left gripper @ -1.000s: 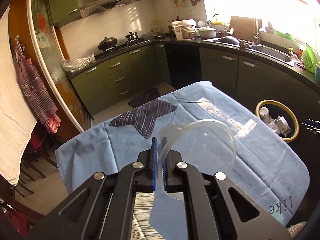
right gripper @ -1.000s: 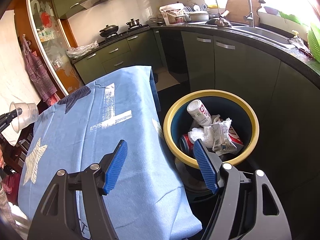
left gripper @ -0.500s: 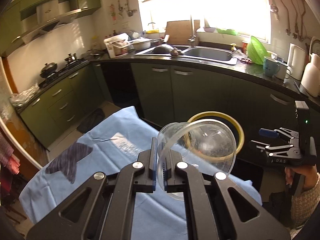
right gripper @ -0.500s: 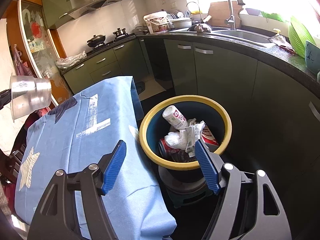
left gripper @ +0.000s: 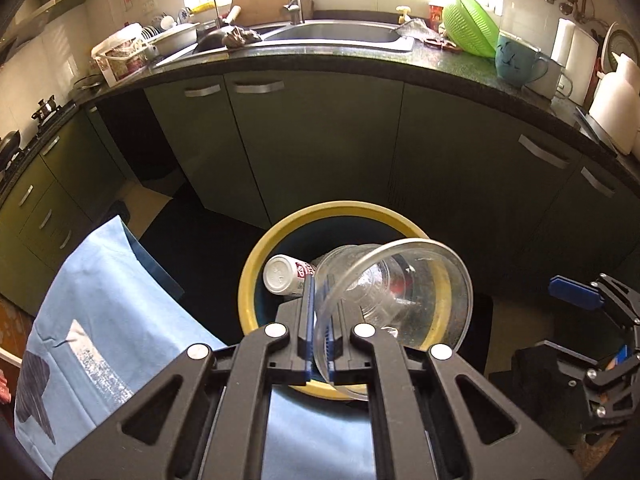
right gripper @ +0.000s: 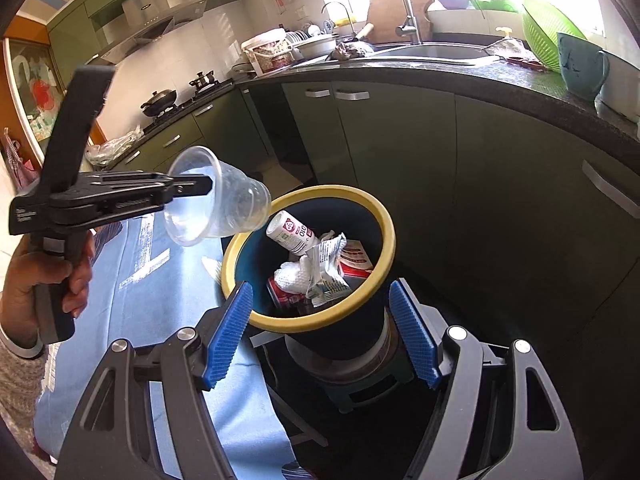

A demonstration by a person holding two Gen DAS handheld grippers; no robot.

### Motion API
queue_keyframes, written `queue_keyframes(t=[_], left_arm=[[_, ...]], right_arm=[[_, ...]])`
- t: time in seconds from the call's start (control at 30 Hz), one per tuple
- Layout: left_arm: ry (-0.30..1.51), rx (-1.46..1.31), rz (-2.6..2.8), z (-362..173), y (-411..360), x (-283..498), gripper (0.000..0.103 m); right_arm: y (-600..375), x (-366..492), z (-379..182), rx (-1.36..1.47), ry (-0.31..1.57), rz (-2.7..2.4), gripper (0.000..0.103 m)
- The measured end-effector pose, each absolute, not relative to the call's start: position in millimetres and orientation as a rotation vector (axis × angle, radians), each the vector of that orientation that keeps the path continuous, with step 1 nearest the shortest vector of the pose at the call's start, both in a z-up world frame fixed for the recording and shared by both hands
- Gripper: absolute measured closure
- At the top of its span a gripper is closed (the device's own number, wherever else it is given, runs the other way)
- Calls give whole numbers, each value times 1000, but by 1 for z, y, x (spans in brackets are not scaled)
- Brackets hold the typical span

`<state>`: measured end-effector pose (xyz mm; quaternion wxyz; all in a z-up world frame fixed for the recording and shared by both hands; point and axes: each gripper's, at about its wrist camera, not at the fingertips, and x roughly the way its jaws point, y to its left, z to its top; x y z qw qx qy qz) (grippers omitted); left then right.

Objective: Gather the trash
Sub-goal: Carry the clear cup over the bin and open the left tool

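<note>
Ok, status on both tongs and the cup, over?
Left tongs shut on clear plastic cup rim, cup tipped on its side by yellow-rimmed bin. Right tongs open, empty. Nothing blocking the bin mouth.

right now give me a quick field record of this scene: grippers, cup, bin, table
left gripper: shut on the rim of the clear plastic cup
cup: empty, tilted on its side, beside the bin's near rim
right gripper: open, holding nothing
bin: yellow rim, dark inside, standing beside the table
bin contents: white bottle, crumpled wrappers, red can
table: blue cloth cover
</note>
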<state>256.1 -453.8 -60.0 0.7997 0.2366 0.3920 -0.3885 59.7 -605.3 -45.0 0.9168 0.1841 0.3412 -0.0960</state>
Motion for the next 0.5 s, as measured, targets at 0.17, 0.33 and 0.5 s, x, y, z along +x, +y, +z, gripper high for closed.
queue_keyframes(t=[0.17,0.33,0.5], left_arm=[[884,531,-798,-85,-469,269,98],[911,537,-772,-101,-472,279,98],[927,530,-748,-113,-472,287,67]], right_arm=[[-614,58,-50,394,708,-201,32],[-613,59,-52,397,709,-199,32],[-608,61,-50,389,711,-193,32]])
